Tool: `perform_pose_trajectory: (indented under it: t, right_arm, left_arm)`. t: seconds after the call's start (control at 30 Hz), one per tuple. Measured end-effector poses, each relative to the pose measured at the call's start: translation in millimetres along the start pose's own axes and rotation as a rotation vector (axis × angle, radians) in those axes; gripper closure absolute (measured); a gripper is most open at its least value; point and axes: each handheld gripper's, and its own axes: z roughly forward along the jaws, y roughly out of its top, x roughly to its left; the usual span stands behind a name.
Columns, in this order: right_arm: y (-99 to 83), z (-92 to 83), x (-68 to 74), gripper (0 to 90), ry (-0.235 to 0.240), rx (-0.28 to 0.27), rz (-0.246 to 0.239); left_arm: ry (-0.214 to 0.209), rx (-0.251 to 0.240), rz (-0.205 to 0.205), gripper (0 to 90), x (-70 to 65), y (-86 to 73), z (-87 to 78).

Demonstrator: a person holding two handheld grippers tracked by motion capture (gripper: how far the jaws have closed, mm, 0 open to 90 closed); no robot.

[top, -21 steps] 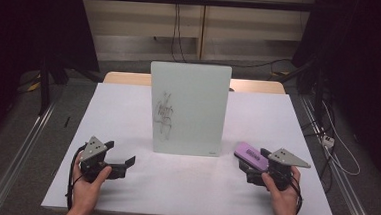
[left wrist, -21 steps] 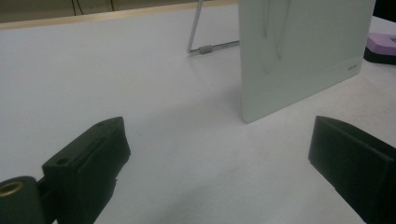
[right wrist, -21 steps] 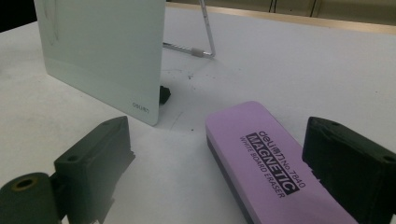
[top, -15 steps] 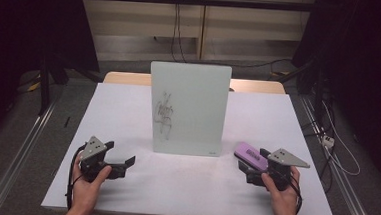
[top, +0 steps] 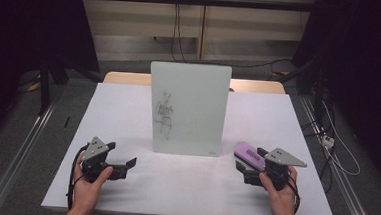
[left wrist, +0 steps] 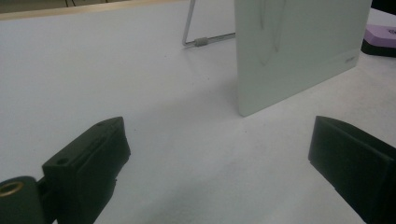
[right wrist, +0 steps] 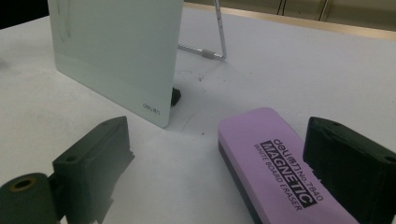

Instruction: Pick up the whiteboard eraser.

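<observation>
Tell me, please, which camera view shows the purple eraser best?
The right gripper view: the purple eraser lies close between that gripper's open jaws, near one of them, its printed label readable. The high view shows it small, beside the right gripper near the whiteboard. The left gripper view catches one corner at the frame's edge.

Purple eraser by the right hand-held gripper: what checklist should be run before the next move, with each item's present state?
1. Right hand-held gripper open: ok.
2. Purple eraser lies between its jaws, close to one of them, not yet pressed: ok.
3. Eraser flat on the table, printed side up: ok.
4. Whiteboard upright on its stand, scribble on its face: ok.
5. Left hand-held gripper open, holding nothing, apart from the board: ok.
6. Stand firm enough for wiping: cannot tell.
</observation>
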Motion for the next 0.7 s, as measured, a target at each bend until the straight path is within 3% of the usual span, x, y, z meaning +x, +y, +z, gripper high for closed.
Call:
perform_pose_trajectory:
  t: [0.23,0.43,0.7]
  right_arm:
    - [10.3,2.8,-3.6,4.6,-0.027,0.012,0.009]
    - [17.1,7.6,-9.3,5.5,-0.048,0.062,0.013]
    - [39.9,11.0,-18.6,5.4,-0.052,0.071,0.005]
  left_arm:
    - [0.0,0.002,-0.009,4.7,1.9,-1.6,1.1]
    - [-0.002,0.003,0.004,4.7,3.2,-1.0,0.3]
    - [-0.005,0.0,0.003,4.7,2.2,-1.2,-0.6]
